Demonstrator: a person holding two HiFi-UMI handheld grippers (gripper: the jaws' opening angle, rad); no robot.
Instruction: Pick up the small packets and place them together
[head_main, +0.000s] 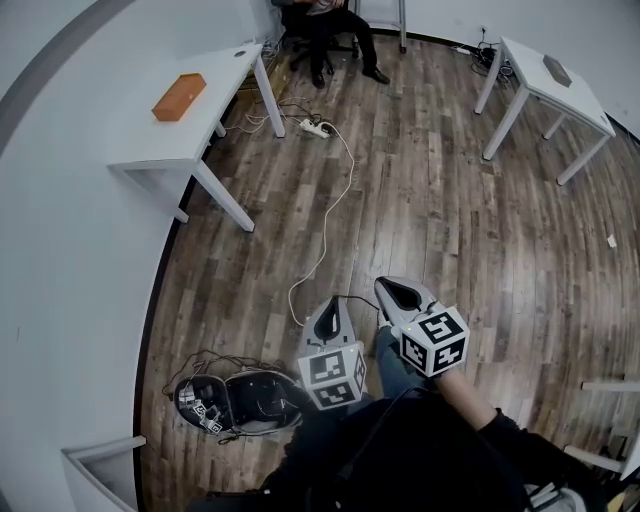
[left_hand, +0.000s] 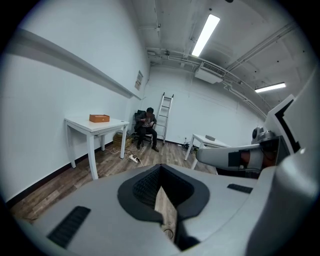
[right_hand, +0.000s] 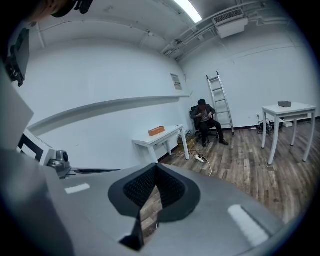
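Evidently no packets show, on the table (head_main: 150, 140) or beside it. Left gripper (head_main: 331, 310) and right gripper (head_main: 398, 292) are both closed, empty; locate packets first, then open 1.

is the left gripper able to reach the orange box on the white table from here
Probably not: the left gripper hangs near the person's body over wood floor, while the orange box sits on the white table across the room. The floor between looks open; walking over should help.
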